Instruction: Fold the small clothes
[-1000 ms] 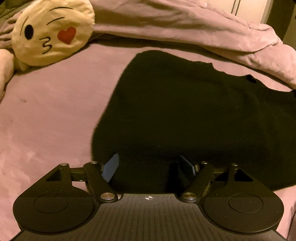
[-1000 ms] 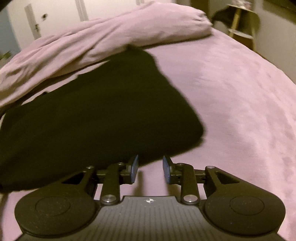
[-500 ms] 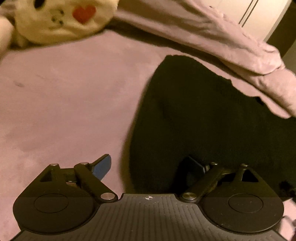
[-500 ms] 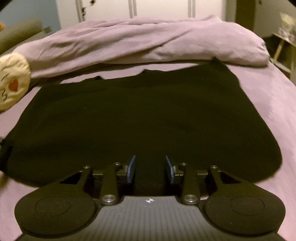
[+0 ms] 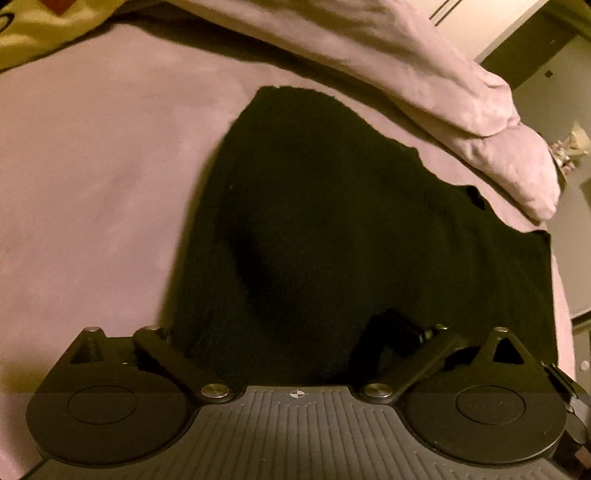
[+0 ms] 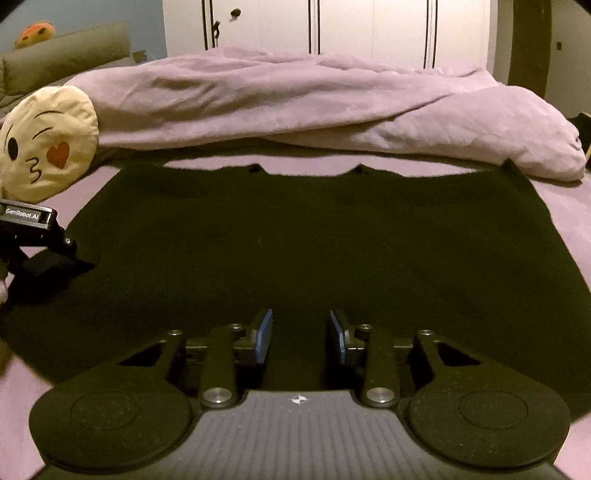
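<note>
A black knit garment [image 6: 303,236] lies spread flat on the mauve bed sheet [image 6: 569,214]. It also shows in the left wrist view [image 5: 332,229]. My left gripper [image 5: 280,343] is wide open at the garment's left edge; its left finger is hidden by the cloth and the right one lies over it. It shows from the side in the right wrist view [image 6: 55,258]. My right gripper [image 6: 300,338] is open and empty, low over the garment's near hem.
A bunched mauve duvet [image 6: 295,103] lies along the far side of the bed. A yellow kiss-face emoji cushion [image 6: 48,151] sits at the far left. White wardrobe doors [image 6: 332,29] stand behind the bed.
The left gripper has moved in over the garment's left edge, cloth now between its fingers. The right view has swung left and squared up on the near hem.
</note>
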`<state>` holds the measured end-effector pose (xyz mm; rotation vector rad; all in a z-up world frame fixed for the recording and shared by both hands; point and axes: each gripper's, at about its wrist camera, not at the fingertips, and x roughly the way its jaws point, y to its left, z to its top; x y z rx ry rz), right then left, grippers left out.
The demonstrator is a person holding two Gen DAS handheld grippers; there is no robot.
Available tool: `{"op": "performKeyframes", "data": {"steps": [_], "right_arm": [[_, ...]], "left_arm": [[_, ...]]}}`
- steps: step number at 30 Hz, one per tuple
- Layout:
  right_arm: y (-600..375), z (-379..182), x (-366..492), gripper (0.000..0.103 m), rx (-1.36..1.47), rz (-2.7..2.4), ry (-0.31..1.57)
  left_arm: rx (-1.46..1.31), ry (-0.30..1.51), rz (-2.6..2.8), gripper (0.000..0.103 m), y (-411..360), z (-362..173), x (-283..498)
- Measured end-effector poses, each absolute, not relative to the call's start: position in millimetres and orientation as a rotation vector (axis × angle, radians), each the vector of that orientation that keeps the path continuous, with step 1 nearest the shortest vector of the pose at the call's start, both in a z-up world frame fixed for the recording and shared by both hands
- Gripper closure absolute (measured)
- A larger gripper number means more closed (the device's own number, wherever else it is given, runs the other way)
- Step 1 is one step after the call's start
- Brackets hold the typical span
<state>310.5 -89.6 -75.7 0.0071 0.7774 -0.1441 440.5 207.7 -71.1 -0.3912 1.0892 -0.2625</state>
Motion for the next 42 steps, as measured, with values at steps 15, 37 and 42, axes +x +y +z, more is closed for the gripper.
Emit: {"op": "performKeyframes", "data": {"steps": [15,37,42], "right_arm": [[-86,-84,304,0.078,0.023,-0.109,0.792],[-133,-42,243,0.078,0.145,-0.152,0.741],[-162,-34,229,0.078,0.153,-0.191,0.732]], "left_arm": [[-0.54,1.055,-0.323,0.008,210,-76,451],[-0.495,0.917,-0.36,0.082,69,65,426],[-0.45,0.968,-0.435,0.093,-12,41,424]]}}
